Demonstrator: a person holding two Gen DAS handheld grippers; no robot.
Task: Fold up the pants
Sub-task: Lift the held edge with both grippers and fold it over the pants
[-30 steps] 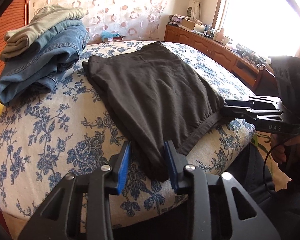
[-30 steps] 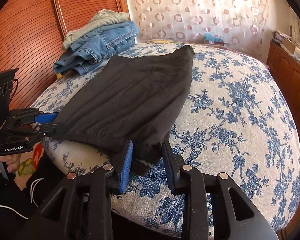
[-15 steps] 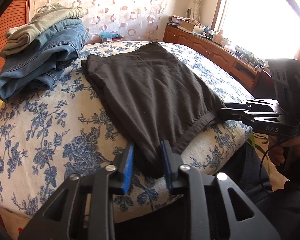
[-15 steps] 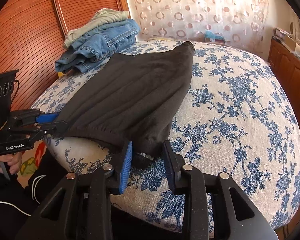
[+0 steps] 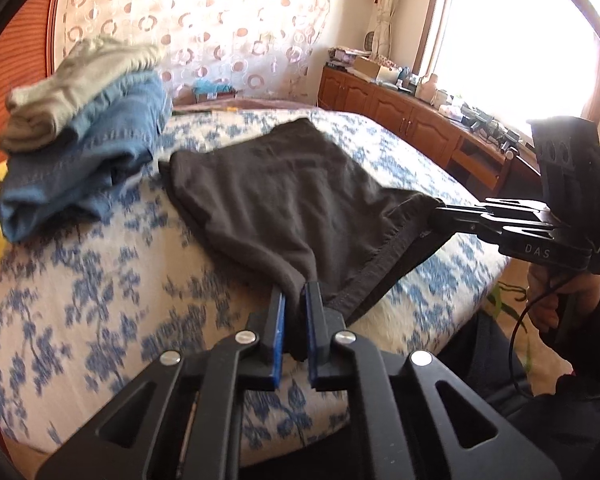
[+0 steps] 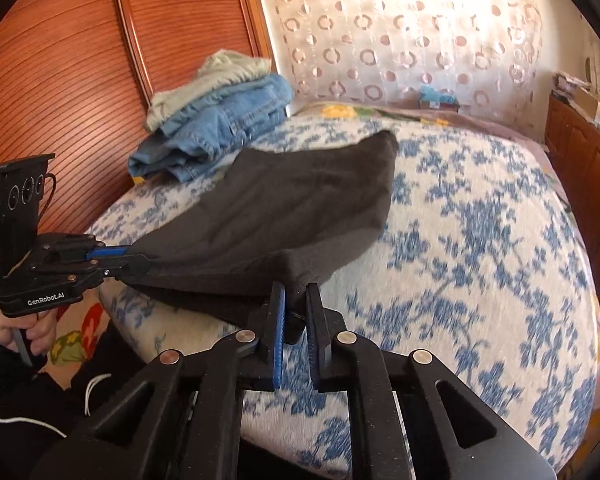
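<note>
Both the left gripper (image 5: pixel 295 300) and right gripper (image 6: pixel 296 296), jaws just closed, pinch the near corners of black pants (image 5: pixel 284 196) on the bed (image 5: pixel 80 280); the next fold remains.

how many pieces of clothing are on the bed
3: black pants spread mid-bed, jeans folded at the far left, pale garment on top of them. More may be hidden.

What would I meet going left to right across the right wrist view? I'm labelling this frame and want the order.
Left gripper in a hand → stack of folded blue jeans topped by a pale garment → black fabric pants → right gripper clamped on their near corner → blue-flowered white bedspread → brown wooden cabinet.
</note>
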